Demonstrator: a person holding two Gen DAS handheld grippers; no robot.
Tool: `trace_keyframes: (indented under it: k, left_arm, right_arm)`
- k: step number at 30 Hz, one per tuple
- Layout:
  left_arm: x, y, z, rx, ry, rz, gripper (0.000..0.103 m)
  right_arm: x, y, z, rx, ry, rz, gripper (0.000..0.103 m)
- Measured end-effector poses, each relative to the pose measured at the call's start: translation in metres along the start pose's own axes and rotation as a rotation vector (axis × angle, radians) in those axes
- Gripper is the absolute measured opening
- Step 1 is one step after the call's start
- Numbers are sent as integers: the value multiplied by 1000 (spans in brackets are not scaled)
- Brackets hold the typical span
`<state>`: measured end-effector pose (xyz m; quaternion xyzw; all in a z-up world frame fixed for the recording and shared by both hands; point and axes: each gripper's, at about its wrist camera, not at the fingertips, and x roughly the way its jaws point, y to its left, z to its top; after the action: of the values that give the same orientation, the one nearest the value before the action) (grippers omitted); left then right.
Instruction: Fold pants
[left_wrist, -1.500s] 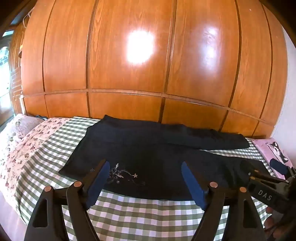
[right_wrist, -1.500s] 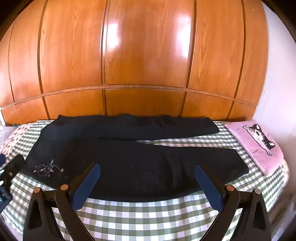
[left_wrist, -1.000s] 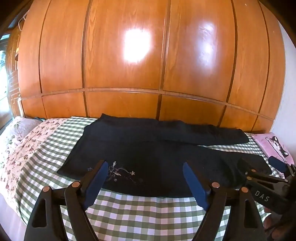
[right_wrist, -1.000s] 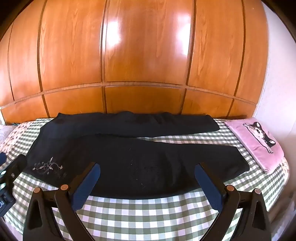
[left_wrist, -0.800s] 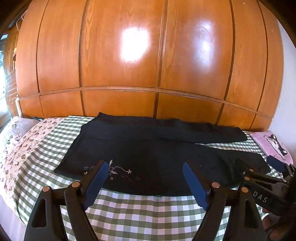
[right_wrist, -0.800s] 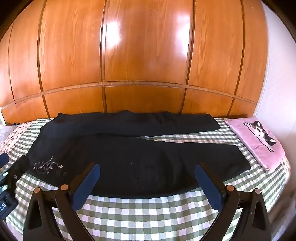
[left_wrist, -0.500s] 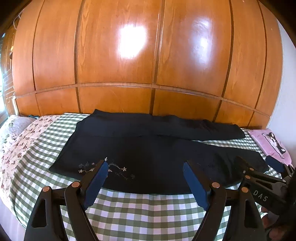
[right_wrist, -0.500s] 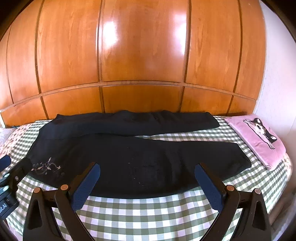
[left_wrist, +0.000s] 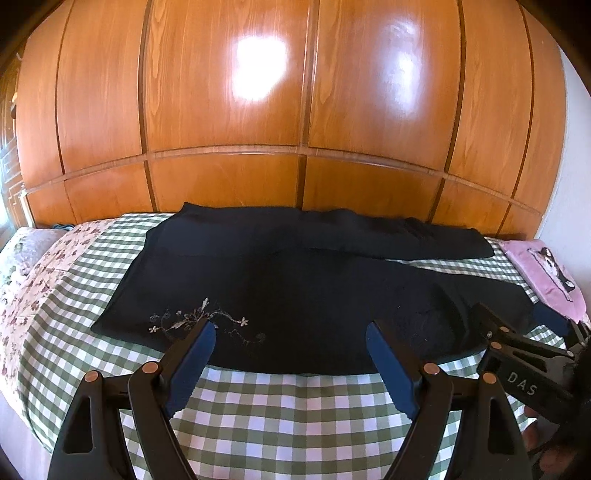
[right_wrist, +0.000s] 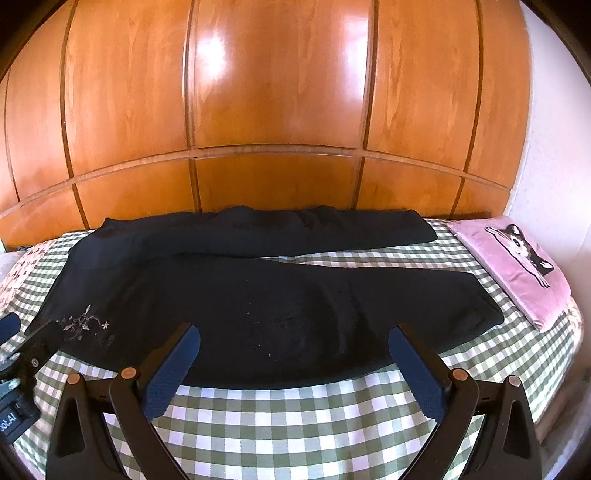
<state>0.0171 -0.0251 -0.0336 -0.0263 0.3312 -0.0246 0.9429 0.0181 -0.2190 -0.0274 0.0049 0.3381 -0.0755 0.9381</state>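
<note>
Both my views are bright and sharp at the centre, lit by daylight that throws white glare patches on the glossy orange wooden wall panels (left_wrist: 229, 110) (right_wrist: 280, 92). The fisheye bows the panel seams and blackens the frame corners. The black embroidered pants (left_wrist: 295, 280) (right_wrist: 258, 295) read as a nearly featureless dark mass on the green-and-white checked bedspread (left_wrist: 280, 406) (right_wrist: 314, 417), with only soft shadows.

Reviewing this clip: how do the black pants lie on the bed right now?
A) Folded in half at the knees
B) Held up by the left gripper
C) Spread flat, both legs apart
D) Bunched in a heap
C: the black pants lie flat on the checkered bedsheet, with a strip of sheet showing between the two legs; both grippers, left and right, are open and empty.
</note>
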Motion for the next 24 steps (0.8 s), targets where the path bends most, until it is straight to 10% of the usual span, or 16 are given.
trace_keyframes:
  k: [24]
  left_arm:
    - [-12,22,-12,-45,1,16,85]
  right_arm:
    - [-13,18,-12,-27,25,63,103]
